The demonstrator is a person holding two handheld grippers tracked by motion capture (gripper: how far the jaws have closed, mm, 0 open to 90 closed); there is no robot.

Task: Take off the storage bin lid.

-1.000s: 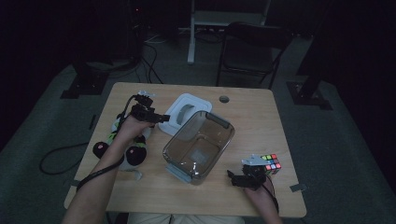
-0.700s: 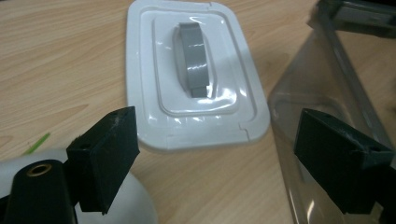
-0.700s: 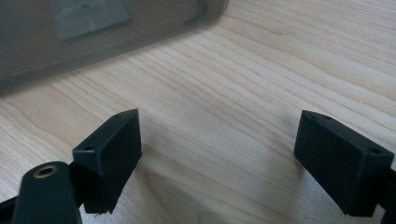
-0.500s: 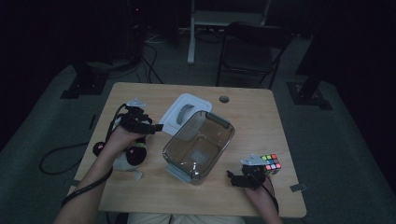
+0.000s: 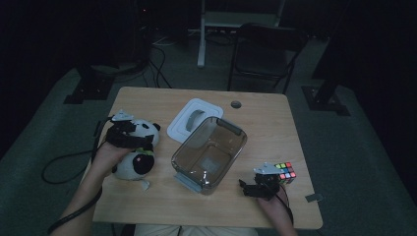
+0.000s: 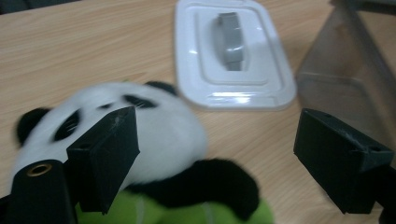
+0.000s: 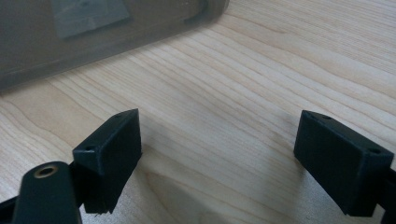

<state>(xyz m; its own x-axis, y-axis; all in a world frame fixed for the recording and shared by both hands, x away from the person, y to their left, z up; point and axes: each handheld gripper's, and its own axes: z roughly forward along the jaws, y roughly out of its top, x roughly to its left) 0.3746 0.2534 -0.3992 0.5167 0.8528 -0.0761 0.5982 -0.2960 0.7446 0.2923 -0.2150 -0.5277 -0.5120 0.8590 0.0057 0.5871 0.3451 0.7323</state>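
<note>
Over panda toy (image 6: 154, 140), left tongs (image 6: 215, 154) wide, blurring it; right tongs (image 7: 219, 158) wide, empty.

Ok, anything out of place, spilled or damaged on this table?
Nothing stands out. The clear bin sits upright and empty, its white lid lies flat just behind it, the panda plush lies on the table's left side, and the puzzle cube rests near the right edge. No spills, no visible damage.

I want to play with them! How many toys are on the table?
2. The plush panda lies near the table's left edge, under the left claw. The colourful puzzle cube sits near the right edge, beside the right claw.
</note>
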